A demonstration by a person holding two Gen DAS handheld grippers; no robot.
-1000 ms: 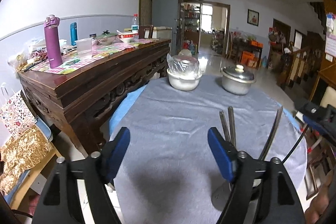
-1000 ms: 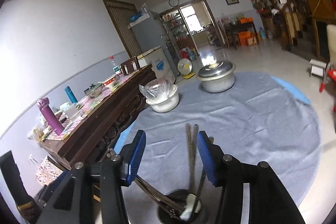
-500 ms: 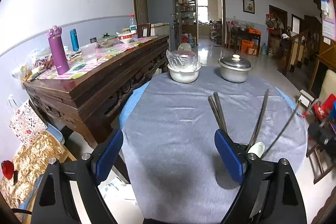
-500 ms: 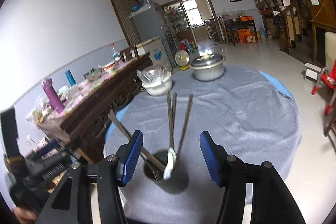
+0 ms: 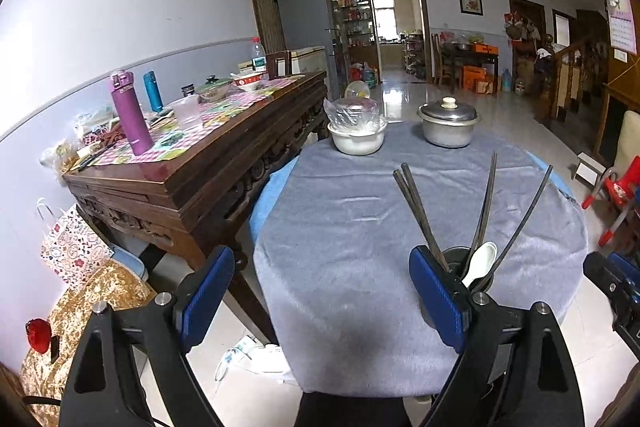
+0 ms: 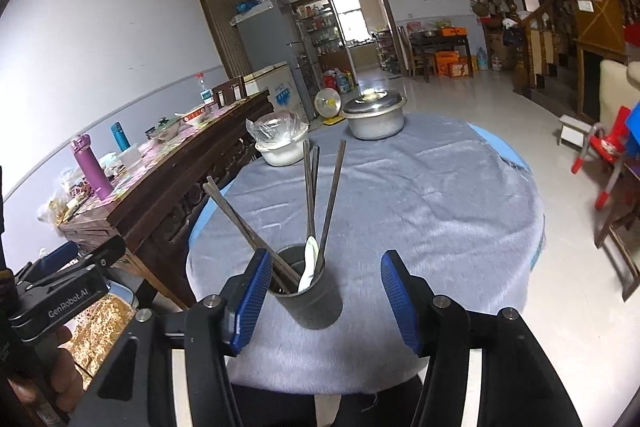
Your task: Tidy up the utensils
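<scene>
Several chopsticks [image 5: 416, 211] and a white spoon [image 5: 480, 263] already stand in the dark cup [image 5: 460, 259] on the desk [image 5: 340, 227], so sorting looks finished; the left tongs [image 5: 320, 291] gape wide, empty, the cup beside their right finger. Right tongs [image 6: 320, 291] also spread wide, empty, cup [image 6: 308, 295] just ahead between them.

dark cup [image 6: 308, 293] upright, chopsticks [image 6: 328, 199] – white spoon [image 6: 310, 263] inside

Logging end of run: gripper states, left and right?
Left gripper: open, holding nothing.
Right gripper: open, holding nothing; utensil cup stands on the table between its fingers, apparently untouched.
</scene>
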